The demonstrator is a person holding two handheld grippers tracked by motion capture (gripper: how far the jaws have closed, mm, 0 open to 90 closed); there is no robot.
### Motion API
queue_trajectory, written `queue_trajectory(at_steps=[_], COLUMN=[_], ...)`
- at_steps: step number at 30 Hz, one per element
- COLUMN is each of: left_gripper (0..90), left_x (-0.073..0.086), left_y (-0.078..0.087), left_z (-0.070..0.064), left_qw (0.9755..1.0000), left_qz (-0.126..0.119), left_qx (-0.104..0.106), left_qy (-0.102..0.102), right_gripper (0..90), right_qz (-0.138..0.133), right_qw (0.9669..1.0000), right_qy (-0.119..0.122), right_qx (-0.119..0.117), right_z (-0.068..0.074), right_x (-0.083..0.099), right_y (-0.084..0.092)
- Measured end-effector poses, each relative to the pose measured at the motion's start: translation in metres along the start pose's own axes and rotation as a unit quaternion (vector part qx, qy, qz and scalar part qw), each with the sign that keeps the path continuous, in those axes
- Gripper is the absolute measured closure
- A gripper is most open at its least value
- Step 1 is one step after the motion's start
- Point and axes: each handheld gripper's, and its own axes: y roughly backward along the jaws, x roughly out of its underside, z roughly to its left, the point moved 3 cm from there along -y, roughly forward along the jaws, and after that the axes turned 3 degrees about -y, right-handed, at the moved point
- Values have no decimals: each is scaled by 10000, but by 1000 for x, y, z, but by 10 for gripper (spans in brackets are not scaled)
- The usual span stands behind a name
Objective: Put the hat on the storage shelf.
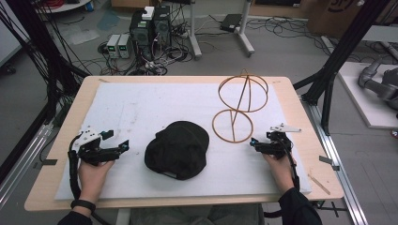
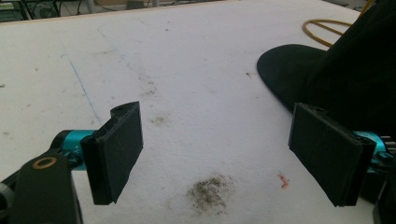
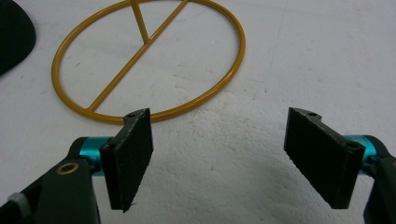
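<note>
Grippers left (image 1: 123,144) and right (image 1: 254,142) both gape, flanking unlabelled black cap (image 1: 177,149); no readable writing.

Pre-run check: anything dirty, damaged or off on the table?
White foam mat is soiled: a dark gritty smudge between the left tool's open jaws, a small red fleck beside it. Black cap looks intact.

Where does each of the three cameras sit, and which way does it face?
High view: above the person's side, looking forward and down on the table; both forearms, left gripper, right gripper.
Left gripper view: on that gripper, looking between open jaws at the white mat and black cap.
Right gripper view: looking between open jaws at the wire stand.
All share the cap and stand.
</note>
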Motion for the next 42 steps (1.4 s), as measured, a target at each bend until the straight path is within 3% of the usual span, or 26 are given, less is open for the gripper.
queue_trajectory(at_steps=[15, 20, 32, 36, 42], left_gripper=[182, 191, 207, 207, 207], left_x=[-1, -2, 0, 2, 4], left_y=[0, -2, -3, -4, -6], left_z=[-5, -7, -6, -4, -3], left_qw=[9998, 9997, 9997, 9997, 9994], left_qz=[-36, 34, 137, 205, 290], left_qx=[193, 162, 81, 37, -33], left_qy=[-52, -166, -174, -157, -181], right_gripper=[240, 252, 319, 343, 361], right_qz=[18, -40, -189, -442, -893], right_qw=[10000, 10000, 9997, 9986, 9935], right_qy=[-26, -5, 123, 199, 356], right_qx=[3, -5, -86, -207, -609], right_z=[-1, 0, 2, 7, 31], right_x=[0, 0, 0, -3, -9], right_y=[0, 1, 6, 13, 29])
